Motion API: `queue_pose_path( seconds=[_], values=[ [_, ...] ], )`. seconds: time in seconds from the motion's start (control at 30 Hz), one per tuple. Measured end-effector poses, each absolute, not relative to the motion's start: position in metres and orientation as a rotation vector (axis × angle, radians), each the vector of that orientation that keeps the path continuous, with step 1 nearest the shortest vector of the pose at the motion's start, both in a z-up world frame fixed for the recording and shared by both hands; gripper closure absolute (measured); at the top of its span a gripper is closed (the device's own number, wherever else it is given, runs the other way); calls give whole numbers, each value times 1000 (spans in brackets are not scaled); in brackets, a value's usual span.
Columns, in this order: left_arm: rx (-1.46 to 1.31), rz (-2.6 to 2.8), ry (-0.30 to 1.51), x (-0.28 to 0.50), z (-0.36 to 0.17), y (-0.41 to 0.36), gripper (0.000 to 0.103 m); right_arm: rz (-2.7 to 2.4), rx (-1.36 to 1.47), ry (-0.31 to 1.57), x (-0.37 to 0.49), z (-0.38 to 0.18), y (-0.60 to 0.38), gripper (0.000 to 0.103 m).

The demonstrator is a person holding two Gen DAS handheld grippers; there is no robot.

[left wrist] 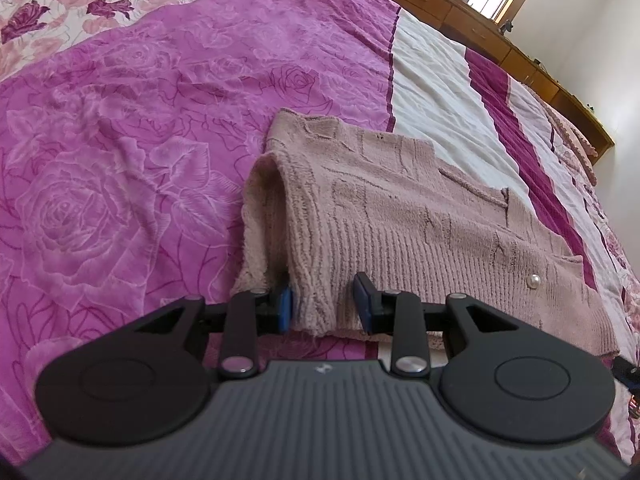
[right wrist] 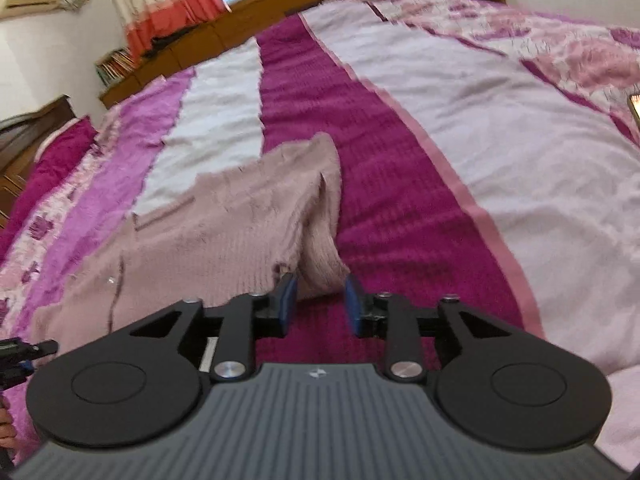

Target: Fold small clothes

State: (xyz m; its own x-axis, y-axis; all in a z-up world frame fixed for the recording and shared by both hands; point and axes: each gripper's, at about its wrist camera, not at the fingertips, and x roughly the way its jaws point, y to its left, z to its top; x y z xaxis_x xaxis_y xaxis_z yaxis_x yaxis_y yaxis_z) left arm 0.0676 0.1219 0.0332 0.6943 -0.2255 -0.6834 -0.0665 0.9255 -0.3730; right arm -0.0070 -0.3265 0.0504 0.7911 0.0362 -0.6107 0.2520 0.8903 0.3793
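Note:
A small dusty-pink knitted cardigan (left wrist: 400, 216) with a pearl button (left wrist: 534, 281) lies flat on the bed, its sleeves folded in over the body. My left gripper (left wrist: 322, 300) is open, and the cardigan's near left hem corner sits between its blue pads (left wrist: 285, 307) without being squeezed. In the right wrist view the same cardigan (right wrist: 208, 236) lies to the left. My right gripper (right wrist: 320, 302) is open with the folded sleeve cuff (right wrist: 320, 268) lying between its pads (right wrist: 352, 308). The fabric rests on the bed.
The bed cover (left wrist: 120, 160) is magenta with rose prints and white and dark stripes (right wrist: 400, 184). A wooden headboard ledge (left wrist: 480, 28) and window run along the far side. A curtain (right wrist: 168, 4) hangs at the back. The left gripper's tip (right wrist: 24, 354) shows at the left edge.

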Motion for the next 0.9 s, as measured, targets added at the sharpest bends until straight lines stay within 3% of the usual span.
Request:
queue_pose_path(
  seconds=[0.07, 0.4, 0.5, 0.57, 0.63, 0.9],
  values=[
    [-386, -90, 805, 68, 33, 121, 69, -101, 451, 627, -8, 57, -329, 53],
    [-373, -94, 811, 70, 35, 120, 71, -5, 446, 661, 26, 48, -321, 53],
    [-369, -104, 810, 70, 36, 121, 75, 3, 438, 674, 34, 42, -318, 66],
    [-364, -116, 807, 69, 37, 122, 88, 12, 443, 676, 37, 43, -318, 89],
    [-372, -122, 803, 68, 40, 123, 90, 21, 463, 676, 40, 44, -321, 93],
    [-493, -166, 708, 73, 72, 137, 91, 103, 564, 598, 48, 67, -342, 94]
  ],
)
